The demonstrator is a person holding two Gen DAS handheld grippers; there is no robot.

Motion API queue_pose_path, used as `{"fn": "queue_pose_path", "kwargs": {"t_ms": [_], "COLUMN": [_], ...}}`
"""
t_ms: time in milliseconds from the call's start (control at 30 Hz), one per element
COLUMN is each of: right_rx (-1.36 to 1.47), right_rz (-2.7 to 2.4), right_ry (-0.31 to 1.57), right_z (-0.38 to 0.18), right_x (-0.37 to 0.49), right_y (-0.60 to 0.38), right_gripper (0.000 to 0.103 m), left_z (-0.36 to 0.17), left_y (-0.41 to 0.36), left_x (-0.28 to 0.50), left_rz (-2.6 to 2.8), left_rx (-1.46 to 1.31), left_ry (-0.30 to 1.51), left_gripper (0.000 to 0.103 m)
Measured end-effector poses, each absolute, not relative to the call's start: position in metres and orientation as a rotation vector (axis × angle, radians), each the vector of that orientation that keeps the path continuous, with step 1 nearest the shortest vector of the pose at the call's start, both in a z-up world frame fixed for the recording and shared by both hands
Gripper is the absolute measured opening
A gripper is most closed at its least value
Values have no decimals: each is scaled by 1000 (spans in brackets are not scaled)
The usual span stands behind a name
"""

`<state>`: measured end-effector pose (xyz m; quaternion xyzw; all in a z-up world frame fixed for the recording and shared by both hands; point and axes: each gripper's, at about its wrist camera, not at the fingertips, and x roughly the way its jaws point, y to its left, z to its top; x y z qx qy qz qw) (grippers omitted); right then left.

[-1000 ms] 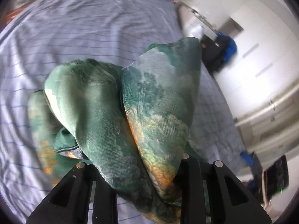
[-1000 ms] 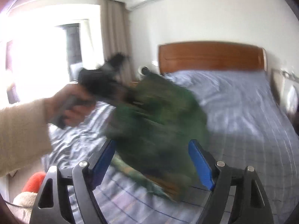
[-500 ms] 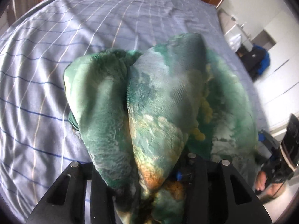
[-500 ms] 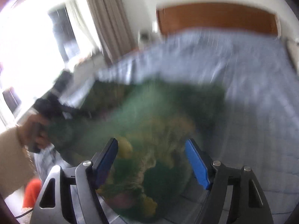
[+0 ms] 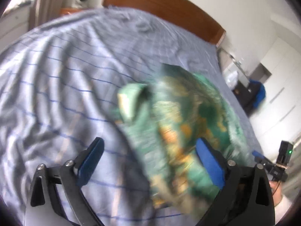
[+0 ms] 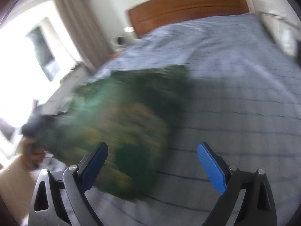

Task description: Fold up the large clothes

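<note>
The crumpled green-and-orange patterned garment (image 5: 180,124) is bunched near the foot edge of the blue-checked bed sheet (image 5: 62,86); the headboard half is bare. Left gripper (image 5: 150,160) and right gripper (image 6: 152,163) have just been opened wide; nothing is clamped, though cloth lies between the left jaws.

no readable text, label or number shows anywhere.

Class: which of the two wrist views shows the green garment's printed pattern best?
The left wrist view: the green garment is better lit there, with teal and orange patches visible despite blur. The right wrist view shows it as a dark, smeared mass against the window's glare.
</note>
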<state>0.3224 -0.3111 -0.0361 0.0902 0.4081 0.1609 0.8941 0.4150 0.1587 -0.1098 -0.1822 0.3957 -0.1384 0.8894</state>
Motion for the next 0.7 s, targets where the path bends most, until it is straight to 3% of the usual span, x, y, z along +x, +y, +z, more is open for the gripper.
{"fn": "queue_pose_path", "kwargs": {"t_ms": [133,267,300,367,500,700], "right_rx": [84,65,51,33,8,52], "right_rz": [137,47,35,25,-17,1], "right_ry": [949,998,1011,1006,1000,965], "right_z": [-79,-113,-123,-129,-131,-134], "right_x": [319,322,325,327,324,320], "right_y": [-342,-358,-357,-357,-352,-356], "right_gripper": [96,96,102,103,103,103], "left_z": [-138,-176,-187,-202,-200,-202], "left_y": [181,174,167,151,132,145], "left_x": [393,393,396,402,398,399], "left_rz": [-178,-81,-42,32,109,68], "left_rx": [-377,-282,-236,-112,18,-59], "left_ry": [771,831,857,923,909,923], "left_gripper": [102,102,102,103,103,103]}}
